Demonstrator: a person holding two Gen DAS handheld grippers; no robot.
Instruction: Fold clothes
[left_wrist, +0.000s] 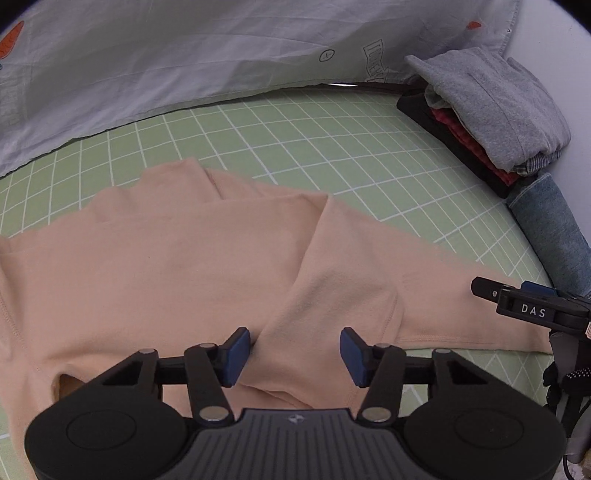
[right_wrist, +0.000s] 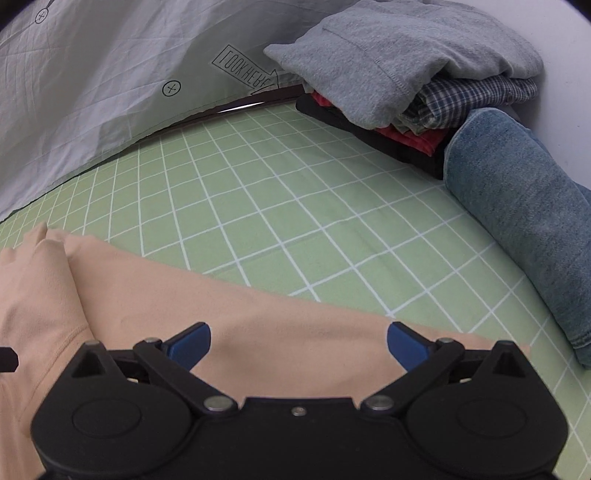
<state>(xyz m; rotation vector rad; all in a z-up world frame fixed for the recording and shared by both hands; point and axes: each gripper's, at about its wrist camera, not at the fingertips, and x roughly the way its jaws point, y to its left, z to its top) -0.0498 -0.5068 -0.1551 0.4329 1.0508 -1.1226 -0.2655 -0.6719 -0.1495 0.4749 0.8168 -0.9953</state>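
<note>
My left gripper (left_wrist: 293, 354) hangs over the near part of the peach shirt (left_wrist: 177, 266), jaws wide and holding nothing, a folded sleeve running up between the blue pads (left_wrist: 236, 350). My right gripper (right_wrist: 298, 345) is wider still and also empty, above the shirt's straight edge where it lies flat on the green grid mat (right_wrist: 295, 206). The shirt is spread across the near mat, part folded, one sleeve laid over the body. I think the risk is pinching only the top layer: closing on the sleeve alone would drag it off the body and undo the fold, and a shallow bite at the right edge could slip mid-lift and skew the crease. Further off, rolled jeans (right_wrist: 524, 221) and a stack of clothes (right_wrist: 406, 74) sit near the mat's far right; a wide swing could knock them. Behind lies a pale sheet (right_wrist: 92, 92).
</note>
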